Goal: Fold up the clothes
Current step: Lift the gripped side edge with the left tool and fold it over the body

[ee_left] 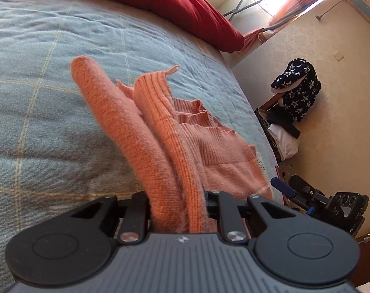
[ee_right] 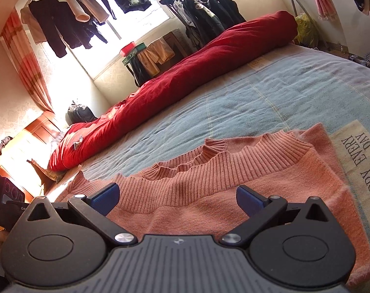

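Observation:
A salmon-pink knitted sweater (ee_right: 209, 190) lies on the blue checked bedspread (ee_right: 270, 97), its ribbed collar pointing toward the far side of the bed. My left gripper (ee_left: 177, 210) is shut on a bunched part of the sweater (ee_left: 148, 141), which rises in thick folds from between its jaws above the bedspread (ee_left: 50, 85). The rest of the garment lies flat to the right. My right gripper (ee_right: 177, 197) stands open just over the sweater's body below the collar, with its blue pads (ee_right: 106, 197) wide apart and nothing between them. The right gripper (ee_left: 306, 195) shows at the bed's edge in the left wrist view.
A rolled red duvet (ee_right: 185, 80) lies along the far side of the bed. A cloth label reading "HAPPY EVERY DAY" (ee_right: 358, 171) sits right of the sweater. A star-patterned dark garment (ee_left: 297, 88) hangs on furniture by the wall. Clothes hang on a rack (ee_right: 204, 12) by the window.

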A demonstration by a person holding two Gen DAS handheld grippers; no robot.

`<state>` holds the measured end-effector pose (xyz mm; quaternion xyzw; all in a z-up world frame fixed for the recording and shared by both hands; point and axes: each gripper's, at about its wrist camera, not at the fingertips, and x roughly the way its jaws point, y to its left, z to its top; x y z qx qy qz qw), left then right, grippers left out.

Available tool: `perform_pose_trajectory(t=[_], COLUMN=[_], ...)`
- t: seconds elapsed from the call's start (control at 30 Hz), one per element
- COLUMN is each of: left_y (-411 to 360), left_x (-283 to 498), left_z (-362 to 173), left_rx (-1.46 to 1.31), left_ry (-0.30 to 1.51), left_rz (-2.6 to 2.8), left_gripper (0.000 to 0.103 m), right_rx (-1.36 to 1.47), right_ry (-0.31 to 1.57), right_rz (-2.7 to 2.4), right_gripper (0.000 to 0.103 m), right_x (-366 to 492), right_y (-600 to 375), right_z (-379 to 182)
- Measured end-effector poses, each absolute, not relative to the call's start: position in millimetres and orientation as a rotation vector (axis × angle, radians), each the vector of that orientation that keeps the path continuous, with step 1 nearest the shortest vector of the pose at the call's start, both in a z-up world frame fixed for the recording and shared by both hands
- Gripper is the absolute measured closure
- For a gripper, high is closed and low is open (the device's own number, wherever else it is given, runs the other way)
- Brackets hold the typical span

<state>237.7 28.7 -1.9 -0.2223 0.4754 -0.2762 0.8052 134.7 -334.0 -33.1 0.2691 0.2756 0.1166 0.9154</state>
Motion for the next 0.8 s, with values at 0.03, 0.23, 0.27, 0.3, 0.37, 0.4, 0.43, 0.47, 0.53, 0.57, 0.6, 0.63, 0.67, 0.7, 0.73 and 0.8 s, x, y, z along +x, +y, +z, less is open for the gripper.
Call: perform_pose_trajectory(t=[0.03, 0.23, 0.27, 0.3, 0.37, 0.4, 0.43, 0.47, 0.53, 0.57, 0.6, 0.63, 0.67, 0.7, 0.73, 0.8], left_y=[24, -4, -8, -13, -26, -33, -39, -46, -61, -70, -78, -86, -94, -101, -108, -122], left_x=[237, 238, 238, 239, 242, 243, 244, 245, 249, 251, 253, 256, 258, 260, 262, 264], left_z=[2, 26, 29, 33, 39, 42, 44, 47, 50, 50, 50, 50, 49, 48, 47, 47], left_rx=[-0.472, -0.489, -0.498, -0.508, -0.531, -0.538, -0.545, -0.551, -0.557, -0.555, -0.554, -0.553, -0.553, -0.554, -0.552, -0.543], left_ry=[1.012, 0.973, 0.965, 0.957, 0.945, 0.939, 0.934, 0.929, 0.928, 0.932, 0.936, 0.94, 0.945, 0.951, 0.956, 0.961], left_rz=[-0.594, -0.611, -0.615, -0.623, -0.646, -0.654, -0.662, -0.67, -0.686, -0.693, -0.701, -0.709, -0.714, -0.717, -0.721, -0.731], left_gripper=[0.085, 0.085, 0.085, 0.085, 0.085, 0.085, 0.085, 0.085, 0.085, 0.085, 0.085, 0.085, 0.085, 0.085, 0.085, 0.085], right_rx=[0.56, 0.598, 0.604, 0.607, 0.608, 0.606, 0.608, 0.609, 0.612, 0.614, 0.615, 0.617, 0.619, 0.62, 0.622, 0.625], right_ry=[0.56, 0.526, 0.523, 0.521, 0.514, 0.513, 0.51, 0.507, 0.502, 0.499, 0.496, 0.493, 0.49, 0.488, 0.485, 0.479], right_rz=[0.236, 0.21, 0.205, 0.204, 0.203, 0.204, 0.199, 0.194, 0.183, 0.178, 0.173, 0.168, 0.163, 0.158, 0.152, 0.142], right_gripper=[0.0, 0.0, 0.0, 0.0, 0.0, 0.0, 0.0, 0.0, 0.0, 0.0, 0.0, 0.0, 0.0, 0.0, 0.0, 0.0], right_x=[131, 112, 109, 107, 101, 99, 96, 93, 88, 85, 82, 79, 76, 73, 71, 65], right_y=[-339, -368, -373, -377, -384, -387, -391, -395, -403, -407, -411, -415, -419, -423, -427, -435], right_z=[-33, -33, -33, -34, -35, -35, -36, -37, -38, -39, -40, -40, -41, -42, -43, -44])
